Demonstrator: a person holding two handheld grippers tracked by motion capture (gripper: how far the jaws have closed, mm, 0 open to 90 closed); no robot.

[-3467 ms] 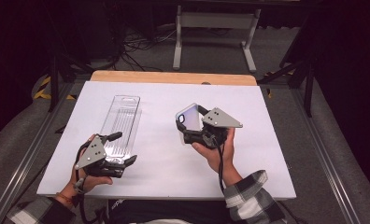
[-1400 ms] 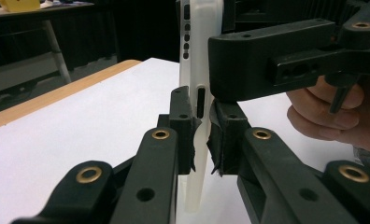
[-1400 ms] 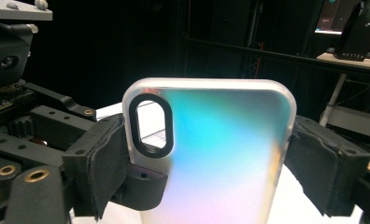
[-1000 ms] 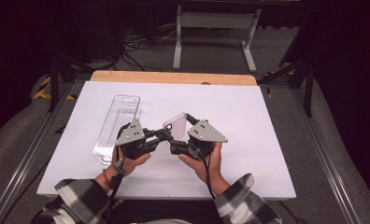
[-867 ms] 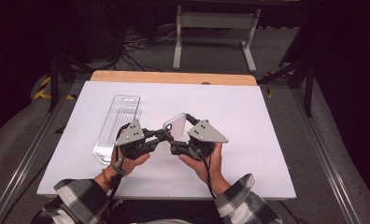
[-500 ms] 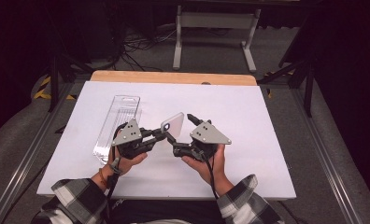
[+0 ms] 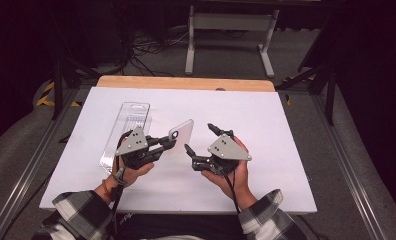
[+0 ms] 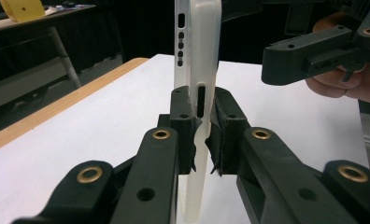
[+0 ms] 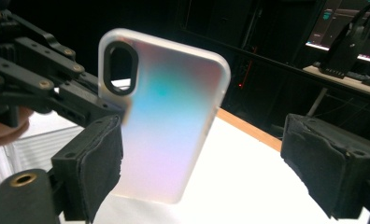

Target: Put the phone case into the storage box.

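- One white tabletop (image 7: pixel 286 150) carries the whole scene, its wooden edge showing along the far side.
- Clear plastic package (image 7: pixel 126 132): long, flat, lying on the tabletop at the left, just beyond the left hand; what it contains cannot be told.
- Phone case (image 7: pixel 182 134): translucent, iridescent, with an oval camera cut-out; held clear of the tabletop, tilted, between the two hands. In the left gripper view the phone case (image 8: pixel 197 70) stands edge-on; in the right gripper view its back (image 9: pixel 164 121) faces the camera.
- Left claw (image 7: pixel 170 144): closed firmly on the lower edge of the phone case, one pad on each face, as the left gripper view shows (image 8: pixel 199 126).
- Right claw (image 7: pixel 198 142): jaws spread wide, holding nothing, near the case but not touching it; the right gripper view shows the case framed between its pads (image 9: pixel 202 163).
- Progress, as judged: the case is lifted and secured by the left claw alone; where it is to go, and placing it, remain to be done.
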